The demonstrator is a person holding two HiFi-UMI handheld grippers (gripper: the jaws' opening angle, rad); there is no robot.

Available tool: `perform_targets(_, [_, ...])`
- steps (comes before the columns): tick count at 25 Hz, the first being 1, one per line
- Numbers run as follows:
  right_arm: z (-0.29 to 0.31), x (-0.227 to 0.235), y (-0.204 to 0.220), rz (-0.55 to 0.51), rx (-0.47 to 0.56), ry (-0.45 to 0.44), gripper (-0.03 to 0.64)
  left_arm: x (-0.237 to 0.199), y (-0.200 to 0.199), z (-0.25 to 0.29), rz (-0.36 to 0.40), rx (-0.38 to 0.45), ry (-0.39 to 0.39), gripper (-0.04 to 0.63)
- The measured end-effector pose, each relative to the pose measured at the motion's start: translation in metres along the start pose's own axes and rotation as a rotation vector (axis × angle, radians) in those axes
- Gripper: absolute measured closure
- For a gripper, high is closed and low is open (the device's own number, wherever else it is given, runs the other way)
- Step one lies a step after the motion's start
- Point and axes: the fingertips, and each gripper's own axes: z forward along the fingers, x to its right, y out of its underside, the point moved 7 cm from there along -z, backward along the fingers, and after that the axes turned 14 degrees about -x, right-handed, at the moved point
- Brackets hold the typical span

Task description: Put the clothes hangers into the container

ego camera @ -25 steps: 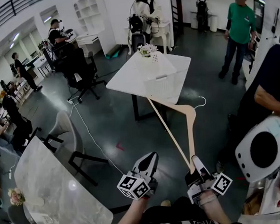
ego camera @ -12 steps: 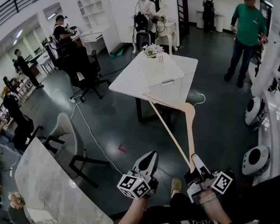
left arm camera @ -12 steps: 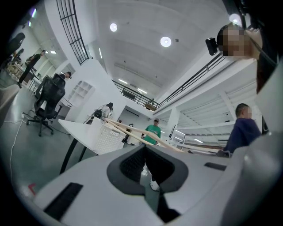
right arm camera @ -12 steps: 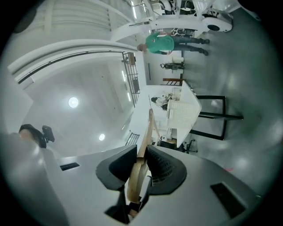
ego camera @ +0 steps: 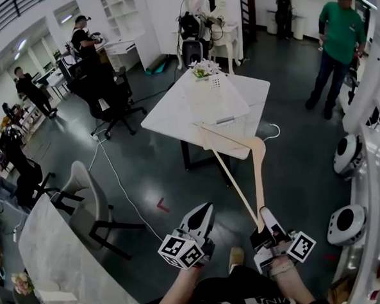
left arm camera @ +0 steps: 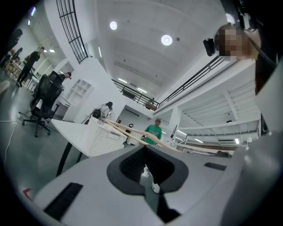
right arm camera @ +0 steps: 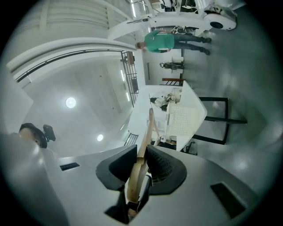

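Observation:
A pale wooden clothes hanger (ego camera: 258, 173) sticks out forward from my right gripper (ego camera: 266, 218), which is shut on one end of it. In the right gripper view the wood (right arm camera: 147, 132) runs between the pads of the right gripper (right arm camera: 142, 152). The hanger's far arm reaches the front of a white perforated basket (ego camera: 214, 100) on a white table (ego camera: 168, 114). My left gripper (ego camera: 203, 217) hangs beside the right one, shut and holding nothing. In the left gripper view, the left gripper (left arm camera: 145, 148) points toward the basket (left arm camera: 105, 137) and hanger (left arm camera: 132, 131).
A small flower pot (ego camera: 201, 69) stands at the table's far end. A person in green (ego camera: 337, 36) stands at the back right. White round machines (ego camera: 345, 154) line the right side. A grey chair (ego camera: 93, 202) and a marble table (ego camera: 62, 265) are at the left.
A person in dark clothes who was close on the right has left the view. The table and basket shifted slightly in the view. Both grippers and the hanger keep the same pose.

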Motion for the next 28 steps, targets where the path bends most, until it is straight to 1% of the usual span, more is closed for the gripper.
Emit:
perform_targets(12, [0.037, 0.027, -0.061, 0.007, -0.017, 0.002, 0.545, -0.029, -0.025, 0.056, -0.011, -0.001, -0.035, 0.584])
perform_targets(17, [0.052, 0.038, -0.083, 0.002, -0.03, 0.002, 0.545, -0.041, -0.033, 0.081, -0.001, 0.009, -0.038, 0.584])
perform_targets(22, [0.064, 0.048, -0.107, -0.005, -0.048, 0.004, 0.545, -0.048, -0.041, 0.106, 0.001, 0.013, -0.038, 0.584])
perform_targets(28, [0.074, 0.057, -0.129, -0.011, -0.07, 0.004, 0.545, -0.053, -0.045, 0.124, -0.006, 0.025, -0.055, 0.584])
